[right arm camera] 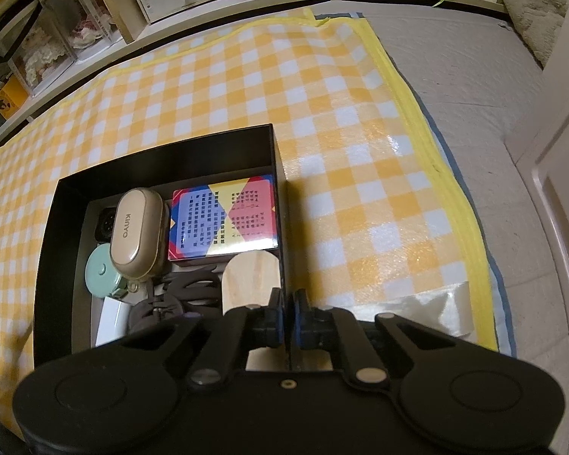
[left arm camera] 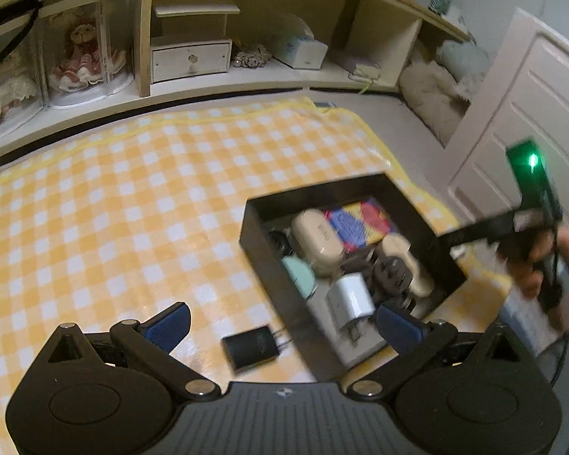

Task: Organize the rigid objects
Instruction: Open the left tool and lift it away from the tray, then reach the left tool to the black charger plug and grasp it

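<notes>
A black open box (left arm camera: 273,276) (right arm camera: 57,204) sits on the yellow checked cloth (left arm camera: 113,197). It holds a beige oval case (left arm camera: 316,240) (right arm camera: 134,233), a colourful card box (left arm camera: 360,222) (right arm camera: 223,220), a mint round case (left arm camera: 299,275) (right arm camera: 98,271), a white charger (left arm camera: 351,301), a wooden piece (right arm camera: 248,280) and dark items. A black charger (left arm camera: 252,347) lies on the cloth just outside the box. My left gripper (left arm camera: 284,326) is open above that charger and the box's near wall. My right gripper (right arm camera: 288,316) is shut on the box's right wall (right arm camera: 284,258).
A low wooden shelf (left arm camera: 246,76) runs along the back with doll cases (left arm camera: 83,57), a small drawer unit (left arm camera: 189,58) and a white box (left arm camera: 303,51). A white door (left arm camera: 519,121) stands at the right. Grey floor (right arm camera: 455,68) lies beyond the cloth's right edge.
</notes>
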The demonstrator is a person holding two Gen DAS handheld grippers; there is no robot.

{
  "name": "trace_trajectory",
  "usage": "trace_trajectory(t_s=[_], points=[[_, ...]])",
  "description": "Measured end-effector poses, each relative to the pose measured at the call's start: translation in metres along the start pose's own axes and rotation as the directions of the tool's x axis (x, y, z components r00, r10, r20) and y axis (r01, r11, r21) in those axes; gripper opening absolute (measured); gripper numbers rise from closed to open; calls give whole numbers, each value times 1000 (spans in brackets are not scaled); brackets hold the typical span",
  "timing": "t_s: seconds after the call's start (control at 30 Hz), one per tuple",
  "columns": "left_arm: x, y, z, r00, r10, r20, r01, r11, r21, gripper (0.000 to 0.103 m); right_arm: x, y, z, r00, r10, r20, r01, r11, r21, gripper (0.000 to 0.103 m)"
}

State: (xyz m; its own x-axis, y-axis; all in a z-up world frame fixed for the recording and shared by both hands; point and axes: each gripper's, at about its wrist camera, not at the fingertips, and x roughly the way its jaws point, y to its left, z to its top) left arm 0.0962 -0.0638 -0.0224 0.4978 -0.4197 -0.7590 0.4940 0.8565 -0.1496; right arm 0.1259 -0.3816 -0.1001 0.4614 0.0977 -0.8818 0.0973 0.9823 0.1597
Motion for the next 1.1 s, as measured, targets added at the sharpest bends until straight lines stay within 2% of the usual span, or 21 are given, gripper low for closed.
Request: trace_trajectory(t_s=[0.07, 0.13, 0.23, 0.3, 0.5, 0.87, 1.03, 1.1], points=[[2, 4, -7, 1000, -3, -14, 3, 999, 34, 98, 0, 0, 0, 1000, -4, 0, 4, 1000, -3, 6], [7, 8, -14, 999, -7, -41, 10, 998, 60, 84, -1, 0, 0, 1000, -9, 0, 9, 1000, -5, 6], [19, 11, -23, 997, -3, -83, 11, 995, 99, 70, -1, 1, 0, 1000, -12, 1, 12, 1000, -4, 6], [29, 10, -29, 994, 2, -112, 12, 991, 132, 66, -2, 1, 0, 1000, -15, 1, 15, 1000, -7, 5], [49, 4, -42, 991, 30, -132, -2, 978, 207, 66, -2, 2, 0, 1000, -18, 0, 18, 1000, -7, 5], [65, 8, -39, 997, 54, -51, -41, 972, 230, 66, -2, 3, 1, 1000, -18, -4, 18, 1000, -6, 6], [75, 5, -40, 996, 56, -63, -40, 969, 242, 66, -2, 3, 1, 1000, -18, -4, 18, 1000, -6, 6], [77, 5, -40, 995, 68, -71, -48, 969, 243, 58, -2, 3, 1, 1000, -19, -4, 19, 1000, -6, 6]])
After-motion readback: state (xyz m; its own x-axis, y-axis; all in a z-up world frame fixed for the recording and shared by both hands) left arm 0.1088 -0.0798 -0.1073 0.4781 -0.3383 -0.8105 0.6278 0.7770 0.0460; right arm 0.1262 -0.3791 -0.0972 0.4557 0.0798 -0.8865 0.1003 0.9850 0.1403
